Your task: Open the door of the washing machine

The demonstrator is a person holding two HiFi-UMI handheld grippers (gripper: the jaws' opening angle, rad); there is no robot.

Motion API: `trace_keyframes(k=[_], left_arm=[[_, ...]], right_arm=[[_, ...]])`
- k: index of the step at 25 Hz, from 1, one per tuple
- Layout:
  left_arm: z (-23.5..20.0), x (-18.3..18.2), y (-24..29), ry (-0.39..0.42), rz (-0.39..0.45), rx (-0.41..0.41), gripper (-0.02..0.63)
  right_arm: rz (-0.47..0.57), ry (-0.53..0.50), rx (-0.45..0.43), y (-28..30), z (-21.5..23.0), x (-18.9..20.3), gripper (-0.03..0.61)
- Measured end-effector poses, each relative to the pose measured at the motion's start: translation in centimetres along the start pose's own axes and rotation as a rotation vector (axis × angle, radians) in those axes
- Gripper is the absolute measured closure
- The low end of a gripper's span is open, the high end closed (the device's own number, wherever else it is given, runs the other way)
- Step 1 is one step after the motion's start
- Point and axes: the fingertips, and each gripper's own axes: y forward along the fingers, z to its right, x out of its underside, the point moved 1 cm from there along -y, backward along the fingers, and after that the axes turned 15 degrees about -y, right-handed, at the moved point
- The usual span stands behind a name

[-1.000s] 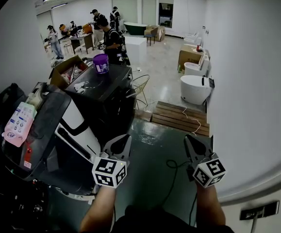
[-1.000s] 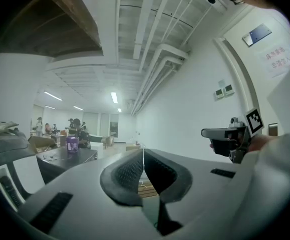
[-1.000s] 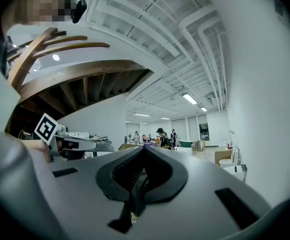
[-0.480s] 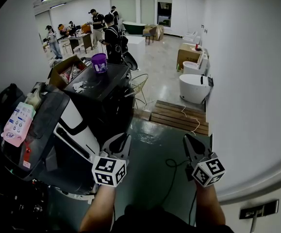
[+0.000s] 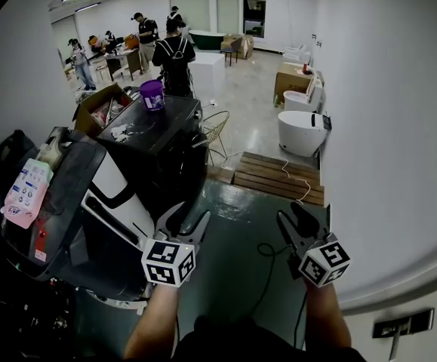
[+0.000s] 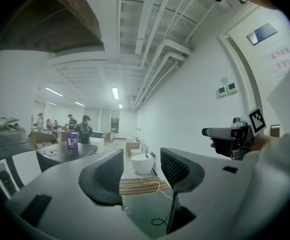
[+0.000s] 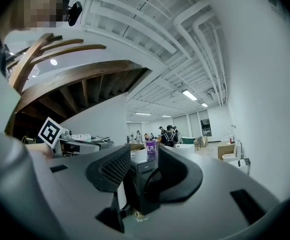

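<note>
Left gripper [image 5: 189, 214] and right gripper [image 5: 291, 212] hang side by side above the dark green floor [image 5: 233, 251], and both sets of jaws are opening, part-way apart, with nothing gripped in either! The black washing machine [image 5: 169, 153] stands ahead on the left, apart from both grippers, a purple bucket [image 5: 152, 95] on top. The right gripper view frames its front between the jaws.

Big white-walled workshop hall: a black washing machine [image 5: 169, 153] near left, toilets [image 5: 303, 133] by the right wall [image 5: 388, 127], cardboard boxes [image 5: 96, 105], people [image 5: 174, 51] at far counters [image 5: 127, 61].
</note>
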Motion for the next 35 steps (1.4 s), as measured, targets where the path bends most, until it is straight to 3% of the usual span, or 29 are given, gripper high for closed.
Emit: trace_keyframes(k=[5,10,12,16,25,35], left_arm=[[0.1,0.0,0.1,-0.003,-0.012,-0.004,0.318],[0.5,-0.2,-0.1,-0.027,0.003,0.005,0.213],[0.9,-0.8,-0.4,-0.022,0.024,0.004,0.161],[1.5,-0.9,-0.4,0.017,0.018,-0.005,0.116],[2.9,0.5,0.0,0.047,-0.009,-0.03,0.08],[5.6,3.2,1.1,0.041,-0.047,-0.054,0.081]], right_arm=[[-0.012,0.013,-0.006,-0.1,-0.1,0.2,0.328],[-0.013,0.045,-0.017,-0.2,0.0,0.4,0.134],[-0.015,0.044,-0.028,-0.3,-0.3,0.3,0.087],[-0.027,0.038,-0.052,-0.1,-0.8,0.5,0.016],[-0.042,0.032,-0.127,-0.5,-0.9,1.2,-0.008],[-0.052,0.087,-0.15,-3.7,2.5,3.3,-0.008]])
